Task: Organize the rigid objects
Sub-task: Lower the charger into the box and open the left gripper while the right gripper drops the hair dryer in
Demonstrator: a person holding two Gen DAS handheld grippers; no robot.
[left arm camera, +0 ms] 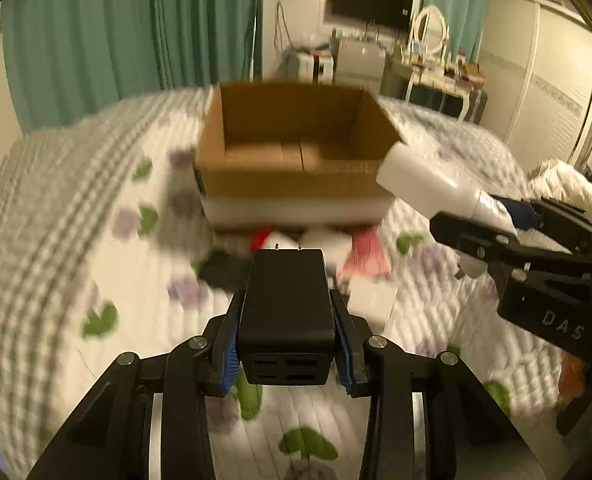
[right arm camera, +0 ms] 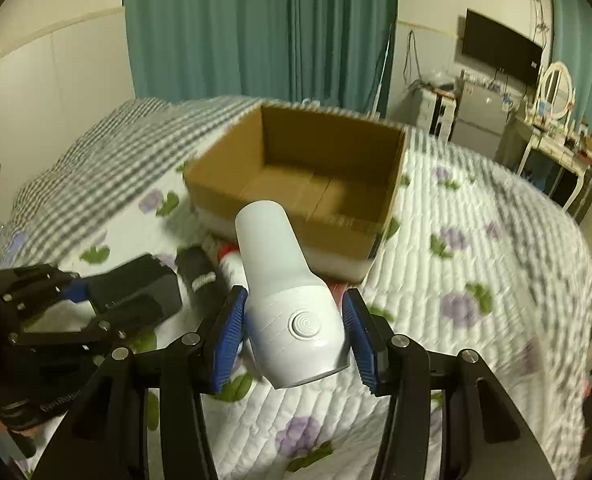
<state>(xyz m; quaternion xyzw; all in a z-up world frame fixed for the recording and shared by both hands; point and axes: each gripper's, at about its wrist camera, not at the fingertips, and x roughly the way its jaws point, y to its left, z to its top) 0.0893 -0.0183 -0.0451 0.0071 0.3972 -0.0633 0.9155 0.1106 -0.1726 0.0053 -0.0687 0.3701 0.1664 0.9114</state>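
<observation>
Floral quilted bedding carries an open cardboard box. Left gripper clamps a black power adapter; right gripper clamps a white bottle, both raised near the box's front.

the cardboard box gapes open above; clutter crowds the bed at its near wall, blocking me there.

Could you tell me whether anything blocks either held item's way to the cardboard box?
Nothing visible does: the open brown cardboard box lies ahead of the black power adapter and white bottle-shaped device.
</observation>
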